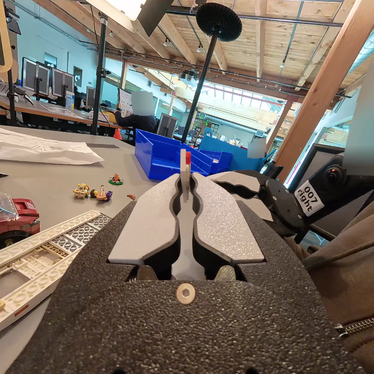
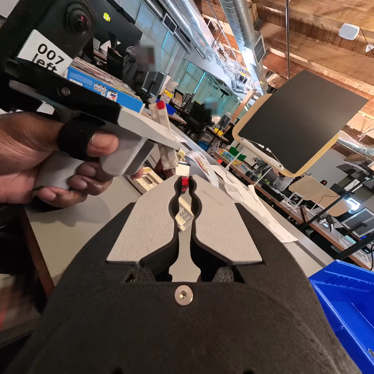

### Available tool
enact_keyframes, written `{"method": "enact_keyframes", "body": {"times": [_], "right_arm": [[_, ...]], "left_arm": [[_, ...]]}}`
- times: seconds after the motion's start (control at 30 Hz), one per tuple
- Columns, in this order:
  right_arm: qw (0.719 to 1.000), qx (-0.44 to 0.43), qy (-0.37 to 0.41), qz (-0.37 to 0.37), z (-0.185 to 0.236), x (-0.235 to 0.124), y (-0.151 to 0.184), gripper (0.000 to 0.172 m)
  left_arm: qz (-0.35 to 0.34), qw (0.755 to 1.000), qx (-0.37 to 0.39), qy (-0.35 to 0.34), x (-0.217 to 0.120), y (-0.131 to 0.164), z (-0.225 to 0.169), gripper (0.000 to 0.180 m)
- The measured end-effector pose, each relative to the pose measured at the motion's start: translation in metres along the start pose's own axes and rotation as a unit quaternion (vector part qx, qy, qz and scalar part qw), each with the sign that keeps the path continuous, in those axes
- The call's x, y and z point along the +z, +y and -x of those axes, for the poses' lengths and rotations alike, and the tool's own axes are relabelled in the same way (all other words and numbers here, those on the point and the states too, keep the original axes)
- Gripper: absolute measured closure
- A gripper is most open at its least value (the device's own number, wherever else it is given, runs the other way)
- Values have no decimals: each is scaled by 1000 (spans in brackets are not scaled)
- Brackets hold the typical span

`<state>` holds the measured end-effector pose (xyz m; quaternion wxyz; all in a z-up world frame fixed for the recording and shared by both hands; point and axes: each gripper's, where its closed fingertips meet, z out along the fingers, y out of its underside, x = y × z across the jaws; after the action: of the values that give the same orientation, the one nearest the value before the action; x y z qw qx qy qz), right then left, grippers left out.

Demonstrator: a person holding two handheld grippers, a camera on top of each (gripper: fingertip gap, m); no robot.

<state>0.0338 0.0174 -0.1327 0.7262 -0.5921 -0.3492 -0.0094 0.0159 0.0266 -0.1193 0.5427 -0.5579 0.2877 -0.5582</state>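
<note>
While the left tongs [image 1: 185, 178] are being held level above the grey table [image 1: 60, 182], nearly closed, a pale grey plate assembly [image 1: 184, 172] with a red stud [image 1: 188, 156] is being pinched upright. The right tongs [image 2: 184, 181], raised just beside them, are being kept almost shut on a small red piece [image 2: 184, 182]. Blue bins [image 1: 162, 157] are standing behind; figures [image 1: 93, 192] and a white studded build [image 1: 50, 242] are lying to the left.

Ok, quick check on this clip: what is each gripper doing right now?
Left gripper: closed on a light grey brick plate carrying a red stud.
Right gripper: closed on a small red piece.
</note>
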Motion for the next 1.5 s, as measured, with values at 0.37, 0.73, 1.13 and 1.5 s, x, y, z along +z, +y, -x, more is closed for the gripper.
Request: {"method": "enact_keyframes", "body": {"times": [0.37,0.73,1.13,1.5], "right_arm": [[930,106,304,177,-230,-67,126,157],[899,135,353,221,-243,-95,157,143],[990,86,89,62,-78,5,51,145],[991,87,-105,-11,3,18,13,146]], "left_arm": [[-1,1000,-4,8,0,0,-2,174],[-1,1000,-10,10,0,0,-2,174],[43,998,-32,-15,6,12,5,174],[50,994,-90,-34,4,16,21,174]]}}
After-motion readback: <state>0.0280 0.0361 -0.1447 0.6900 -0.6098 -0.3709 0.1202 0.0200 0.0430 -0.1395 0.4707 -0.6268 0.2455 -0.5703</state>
